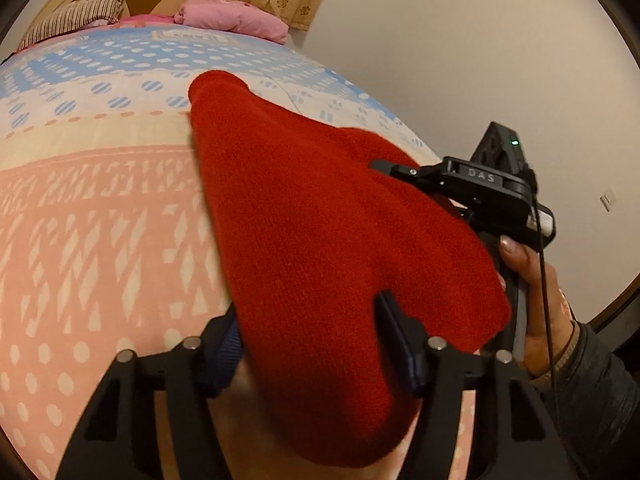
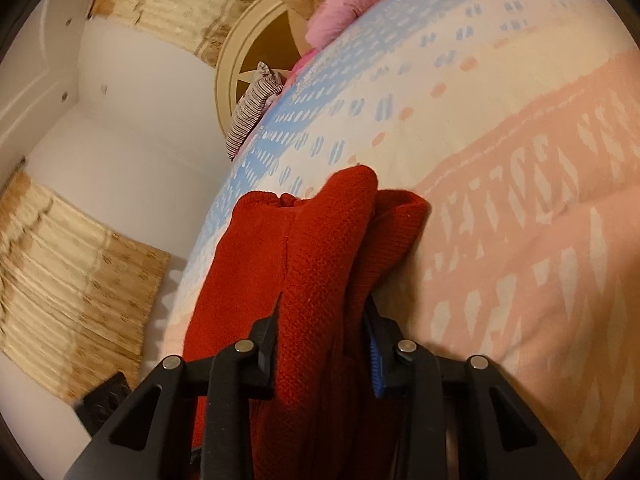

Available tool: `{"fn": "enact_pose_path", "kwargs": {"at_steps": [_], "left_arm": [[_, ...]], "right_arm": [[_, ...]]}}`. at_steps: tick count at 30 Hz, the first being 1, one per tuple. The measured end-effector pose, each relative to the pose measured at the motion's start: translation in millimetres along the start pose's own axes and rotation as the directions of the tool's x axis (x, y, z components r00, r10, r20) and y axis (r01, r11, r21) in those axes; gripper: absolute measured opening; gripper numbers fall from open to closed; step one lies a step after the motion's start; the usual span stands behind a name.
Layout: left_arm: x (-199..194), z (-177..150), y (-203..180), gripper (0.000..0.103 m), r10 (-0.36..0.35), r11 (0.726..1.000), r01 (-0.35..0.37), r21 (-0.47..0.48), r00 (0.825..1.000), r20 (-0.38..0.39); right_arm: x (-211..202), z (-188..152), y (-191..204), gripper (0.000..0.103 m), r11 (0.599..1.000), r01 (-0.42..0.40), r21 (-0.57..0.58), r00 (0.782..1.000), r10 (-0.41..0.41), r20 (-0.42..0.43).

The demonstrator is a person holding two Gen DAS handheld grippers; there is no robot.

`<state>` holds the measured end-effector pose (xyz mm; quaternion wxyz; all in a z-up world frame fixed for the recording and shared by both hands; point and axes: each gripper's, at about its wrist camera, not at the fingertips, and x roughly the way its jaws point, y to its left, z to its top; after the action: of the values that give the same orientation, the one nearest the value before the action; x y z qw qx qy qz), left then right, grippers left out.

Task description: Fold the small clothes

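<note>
While I hold the red knitted garment [image 1: 320, 248] bunched above the bed [image 1: 100, 220], my left gripper [image 1: 312, 344] and right gripper [image 2: 324, 340] each clamp a thick fold. Uneven layers may slip out, spoiling the fold.

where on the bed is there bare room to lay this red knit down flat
Free: the pink-patterned bedspread beside the red knit garment, and the blue-dotted band running up to the pink pillow and striped pillow. Crowded: around the garment, where the left gripper and right gripper clamp it.
</note>
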<state>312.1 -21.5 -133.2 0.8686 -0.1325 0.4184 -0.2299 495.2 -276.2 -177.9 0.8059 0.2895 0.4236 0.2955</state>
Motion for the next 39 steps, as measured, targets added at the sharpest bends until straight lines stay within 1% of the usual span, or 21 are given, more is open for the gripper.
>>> {"fn": "enact_pose_path", "kwargs": {"at_steps": [1, 2, 3, 6, 8, 10, 12, 16, 17, 19, 22, 28, 32, 36, 39], "left_arm": [[0, 0, -1, 0.061, 0.002, 1.000, -0.002, 0.002, 1.000, 0.001], [0, 0, -1, 0.059, 0.005, 1.000, -0.005, -0.002, 1.000, 0.001], [-1, 0, -1, 0.056, 0.007, 1.000, -0.007, -0.010, 1.000, 0.001], [-4, -1, -3, 0.052, 0.023, 0.999, -0.023, -0.027, 1.000, -0.002], [-5, -2, -6, 0.051, 0.050, 0.998, -0.050, -0.044, 0.999, -0.009], [-6, -3, -15, 0.050, 0.097, 0.995, -0.097, -0.014, 0.995, -0.007], [-5, -2, -20, 0.047, 0.119, 0.993, -0.119, 0.007, 0.993, 0.000], [-8, -3, -20, 0.045, 0.121, 0.993, -0.121, 0.016, 0.993, 0.011], [-7, -3, -18, 0.045, 0.118, 0.993, -0.119, 0.017, 0.993, 0.013], [-7, -4, -15, 0.045, 0.109, 0.994, -0.109, 0.007, 0.994, 0.016], [-11, -4, -14, 0.043, 0.107, 0.994, -0.107, 0.005, 0.994, 0.018], [-26, -9, -17, 0.040, 0.116, 0.993, -0.117, 0.018, 0.993, 0.024], [-35, -13, -18, 0.040, 0.124, 0.992, -0.125, 0.022, 0.992, 0.032], [-43, -17, -17, 0.040, 0.120, 0.992, -0.121, 0.026, 0.992, 0.045], [-53, -21, -17, 0.039, 0.115, 0.993, -0.116, 0.021, 0.992, 0.057]], "right_arm": [[-2, -1, 4, 0.032, 1.000, -0.003, -0.026, 1.000, 0.003, 0.011], [-3, -2, 5, 0.032, 1.000, 0.001, -0.029, 1.000, 0.000, 0.014], [-2, -1, 3, 0.032, 1.000, 0.007, -0.017, 1.000, -0.007, 0.010], [2, -1, -2, 0.031, 1.000, 0.019, 0.016, 1.000, -0.019, -0.006], [3, -1, -2, 0.031, 0.999, 0.027, 0.020, 1.000, -0.027, -0.012], [2, -1, -2, 0.031, 0.999, 0.025, 0.021, 1.000, -0.025, -0.012], [2, -1, -1, 0.031, 0.999, 0.029, 0.016, 1.000, -0.029, -0.008], [-5, -7, 13, 0.030, 0.997, 0.047, -0.062, 0.998, -0.044, 0.046], [-4, -7, 14, 0.030, 0.996, 0.064, -0.069, 0.997, -0.061, 0.046], [1, -6, 10, 0.029, 0.994, 0.101, -0.039, 0.995, -0.100, 0.023], [1, -5, 11, 0.029, 0.994, 0.105, -0.032, 0.994, -0.104, 0.029], [-11, -14, 26, 0.029, 0.996, 0.077, -0.049, 0.996, -0.074, 0.057], [-13, -19, 36, 0.029, 0.997, 0.058, -0.054, 0.997, -0.055, 0.053], [-15, -26, 37, 0.029, 0.999, 0.036, -0.034, 0.998, -0.034, 0.045], [-18, -32, 43, 0.029, 0.999, 0.015, -0.041, 0.999, -0.013, 0.044]]}}
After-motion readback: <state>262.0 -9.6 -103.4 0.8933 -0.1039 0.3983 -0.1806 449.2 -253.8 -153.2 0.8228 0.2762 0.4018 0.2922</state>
